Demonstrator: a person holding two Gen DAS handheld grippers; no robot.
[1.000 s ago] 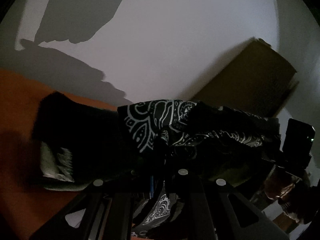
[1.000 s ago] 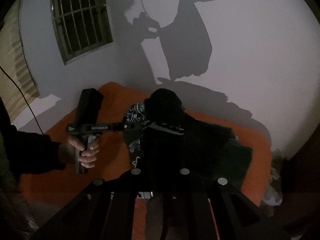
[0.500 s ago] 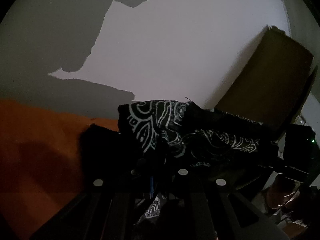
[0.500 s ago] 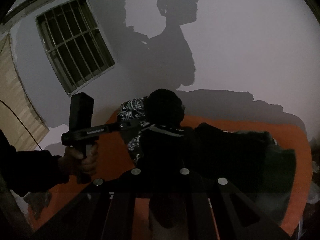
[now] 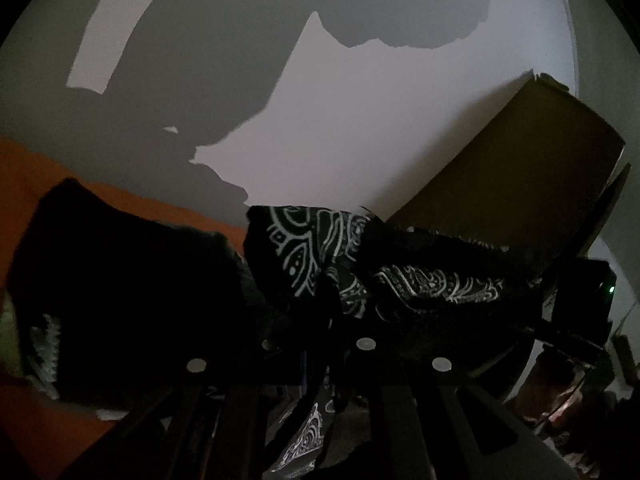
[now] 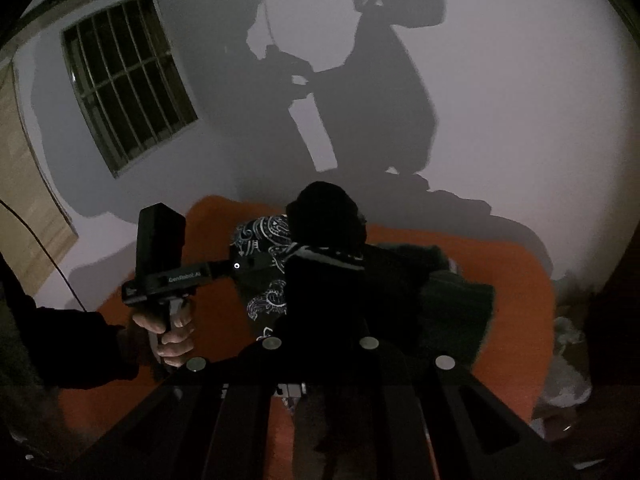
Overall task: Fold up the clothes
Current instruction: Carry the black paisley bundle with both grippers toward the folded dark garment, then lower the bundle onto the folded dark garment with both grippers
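A: Your grippers?
B: You had the left gripper [image 6: 256, 266] pinched tight on the black paisley-print cloth [image 5: 320, 248]. Your right gripper [image 6: 320, 276] was clamped on its other end.
A: Where was the cloth?
B: You held it stretched between both grippers, raised over the orange bed [image 6: 516, 280], above a dark pile of clothes [image 5: 132, 300]. Your left hand [image 6: 172, 332] gripped the handle.
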